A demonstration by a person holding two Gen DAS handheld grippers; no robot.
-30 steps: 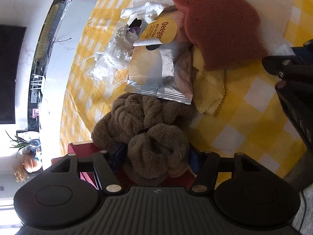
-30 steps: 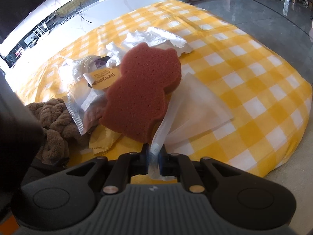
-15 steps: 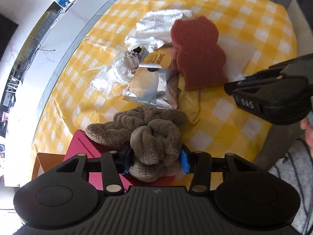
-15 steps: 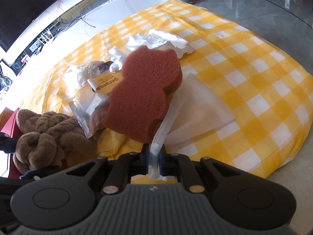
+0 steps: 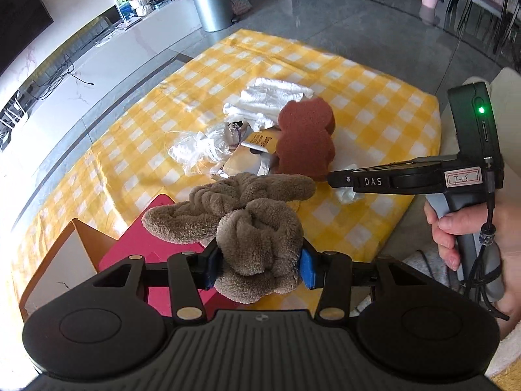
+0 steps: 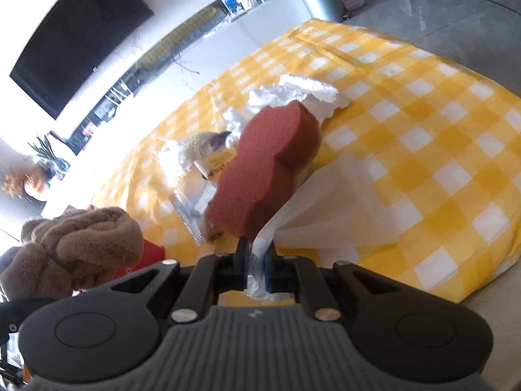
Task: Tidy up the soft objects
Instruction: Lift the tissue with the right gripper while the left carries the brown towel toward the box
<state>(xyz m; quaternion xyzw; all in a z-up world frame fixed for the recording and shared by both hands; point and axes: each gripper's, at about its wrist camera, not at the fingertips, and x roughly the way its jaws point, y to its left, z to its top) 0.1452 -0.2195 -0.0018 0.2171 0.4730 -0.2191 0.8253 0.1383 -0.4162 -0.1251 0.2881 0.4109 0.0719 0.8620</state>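
My left gripper [image 5: 259, 265] is shut on a knotted brown fleece cloth [image 5: 250, 224], held up in the air above the near table edge and a red box [image 5: 146, 238]. The same brown cloth [image 6: 75, 247] shows at the left of the right wrist view. My right gripper [image 6: 254, 268] is shut on the corner of a white translucent plastic bag [image 6: 332, 202] that lies on the yellow checked tablecloth [image 6: 439, 137]. A reddish-brown bear-shaped sponge [image 6: 270, 169] rests tilted on the bag, just ahead of the right fingers. The sponge [image 5: 304, 143] sits mid-table in the left wrist view.
Behind the sponge lie a silver foil pouch with a yellow label [image 5: 250, 153], crumpled clear plastic [image 5: 198, 146] and a white cloth [image 5: 273, 97]. An orange box [image 5: 62, 260] stands beside the red one. A person's hand [image 5: 456, 231] holds the right gripper's handle. A metal bin [image 5: 210, 3] stands on the floor.
The left gripper closed on the brown cloth and lifted it off the table, tilting so more of the room shows. The right gripper kept its grip on the bag, raising it slightly so the sponge tilts.
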